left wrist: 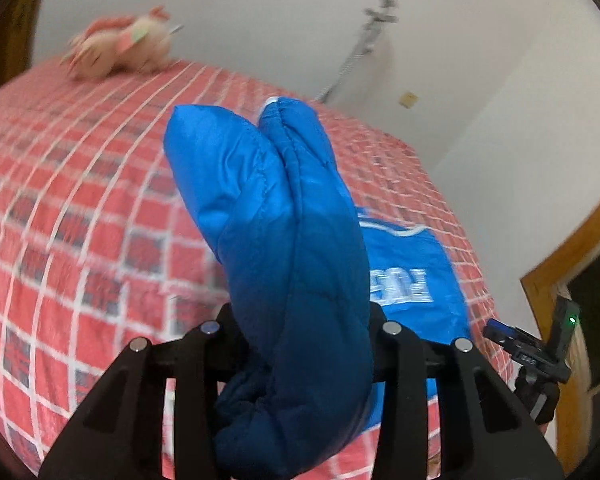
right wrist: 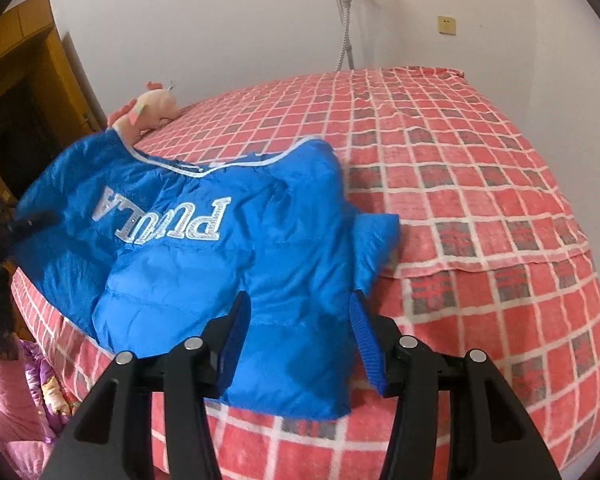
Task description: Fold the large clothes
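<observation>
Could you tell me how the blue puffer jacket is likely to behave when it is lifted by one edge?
The blue puffer jacket probably flops: the fold in the left gripper bulges and droops. Its shiny shell looks slippery, so it may creep between the pads. Puffy quilting suggests it is light for its bulk.

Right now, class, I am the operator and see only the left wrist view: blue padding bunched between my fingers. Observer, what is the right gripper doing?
Observer: The right gripper has the near edge of the jacket filling the gap between its fingers.
Operator: Is the rest of the jacket lifted too?
Observer: Mostly not. Its body lies spread on the checked bed, with the silver lettering upside down to that camera.
Operator: Anything beside the bed?
Observer: Pink bedding is heaped low at the left, off the bed's edge.
</observation>
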Demonstrator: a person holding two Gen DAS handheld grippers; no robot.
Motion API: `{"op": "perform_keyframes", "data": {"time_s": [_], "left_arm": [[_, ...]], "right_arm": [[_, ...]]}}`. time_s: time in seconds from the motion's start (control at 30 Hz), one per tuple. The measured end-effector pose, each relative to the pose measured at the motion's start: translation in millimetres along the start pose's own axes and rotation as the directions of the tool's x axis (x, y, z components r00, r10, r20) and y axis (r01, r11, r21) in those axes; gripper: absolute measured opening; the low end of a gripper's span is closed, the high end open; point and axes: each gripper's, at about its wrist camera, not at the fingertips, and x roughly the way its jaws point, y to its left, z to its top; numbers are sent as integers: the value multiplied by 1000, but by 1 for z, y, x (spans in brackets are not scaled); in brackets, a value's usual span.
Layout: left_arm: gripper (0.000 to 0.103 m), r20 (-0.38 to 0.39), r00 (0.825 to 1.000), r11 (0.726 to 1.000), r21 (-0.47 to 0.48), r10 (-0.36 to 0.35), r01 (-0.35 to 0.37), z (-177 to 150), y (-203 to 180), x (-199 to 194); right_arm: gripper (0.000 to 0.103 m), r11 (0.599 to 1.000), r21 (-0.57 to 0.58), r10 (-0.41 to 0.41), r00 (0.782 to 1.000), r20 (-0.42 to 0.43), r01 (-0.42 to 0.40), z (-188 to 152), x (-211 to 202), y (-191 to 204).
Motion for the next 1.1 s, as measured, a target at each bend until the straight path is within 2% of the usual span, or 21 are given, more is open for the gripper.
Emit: {"op": "perform_keyframes", "data": {"time_s": [0.2, 0.27, 0.43, 0.57, 0.67, 0.87, 1.1], "left_arm": [[37, -9, 1000, 983, 184, -13, 15, 1, -88, 14], [37, -30, 999, 971, 238, -12, 18, -3, -117, 30], [39, -102, 995, 946, 323, -4, 37, -19, -160, 75], [41, -204, 979, 944, 323, -6, 72, -33, -171, 119], [42, -233, 972, 940, 333, 3, 77, -44, -171, 142], [42, -236, 972, 930, 360, 13, 75, -61, -167, 158], [43, -236, 972, 938, 336, -1, 82, -61, -165, 157]], "right_arm": [[52, 1000, -3, 3, 1000, 9, -3, -5, -10, -7], [52, 1000, -5, 5, 1000, 11, -5, -7, -13, -7], [54, 1000, -16, 3, 1000, 20, -3, -9, -21, -8], [55, 1000, -16, 4, 1000, 28, -4, -10, -24, -10], [55, 1000, -13, 6, 1000, 23, -6, -12, -23, -11], [55, 1000, -1, 7, 1000, 14, -7, -13, -18, -13], [55, 1000, 2, 10, 1000, 1, -10, -11, -14, -9]]}}
